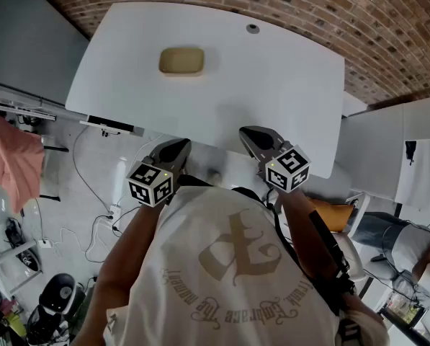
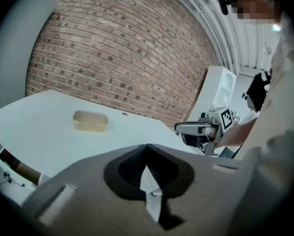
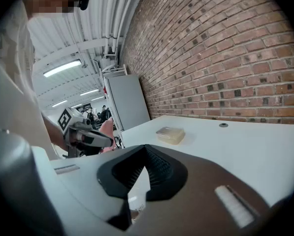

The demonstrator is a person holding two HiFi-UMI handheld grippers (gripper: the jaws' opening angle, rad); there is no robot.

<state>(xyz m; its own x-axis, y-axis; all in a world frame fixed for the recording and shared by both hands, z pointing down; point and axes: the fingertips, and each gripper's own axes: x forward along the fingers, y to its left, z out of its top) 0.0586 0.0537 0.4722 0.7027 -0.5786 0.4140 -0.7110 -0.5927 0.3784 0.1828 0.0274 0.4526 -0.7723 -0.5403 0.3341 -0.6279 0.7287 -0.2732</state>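
1. My left gripper (image 1: 177,145) is clenched, jaws tip to tip with nothing between them. It hangs just off the near edge of the white table (image 1: 272,92), not touching it.
2. My right gripper (image 1: 248,132) is clenched and empty too. It sits over that same near edge, a little further in over the table than the left.
3. The beige lidded tub (image 1: 181,61) lies flat on the table, towards the far side and left of the middle. It is well apart from both grippers.
4. The main risk, as I judge it, is meeting the tub with the jaws clenched. They would shove it across the smooth tabletop instead of closing round it.
5. The tub looks low and wide, so a grip set too high on the lid could slip off.
6. Both grippers are low by the table's near edge, so a careless reach could knock a jaw against it.
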